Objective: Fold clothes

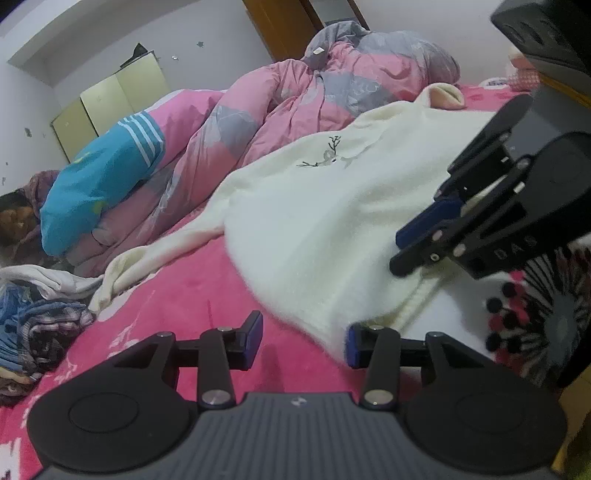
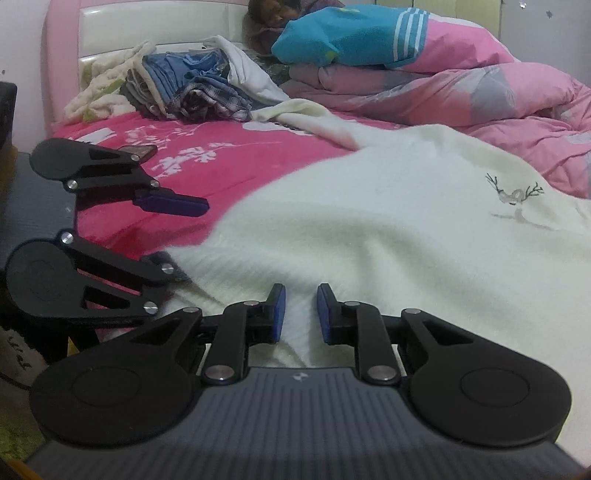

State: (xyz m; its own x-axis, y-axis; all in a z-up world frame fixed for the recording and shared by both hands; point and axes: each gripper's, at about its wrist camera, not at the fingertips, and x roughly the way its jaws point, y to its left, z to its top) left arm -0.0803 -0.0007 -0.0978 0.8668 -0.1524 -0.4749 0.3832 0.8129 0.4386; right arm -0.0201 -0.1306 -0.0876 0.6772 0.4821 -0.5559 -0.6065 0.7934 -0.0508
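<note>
A cream knit sweater with a small deer embroidery lies spread flat on the pink bed sheet. One sleeve trails toward the clothes pile. My left gripper is open low over the sheet, and the sweater's hem corner sits by its right pad. My right gripper hovers over the ribbed hem of the sweater with its pads a little apart and nothing pinched between them. In the right wrist view the left gripper shows wide open at the bed's edge. The right gripper shows from the side on the hem.
A bunched pink and grey duvet and a blue striped pillow fill the far side. A pile of folded clothes sits by the white headboard. A black and white patterned mat lies beyond the bed edge.
</note>
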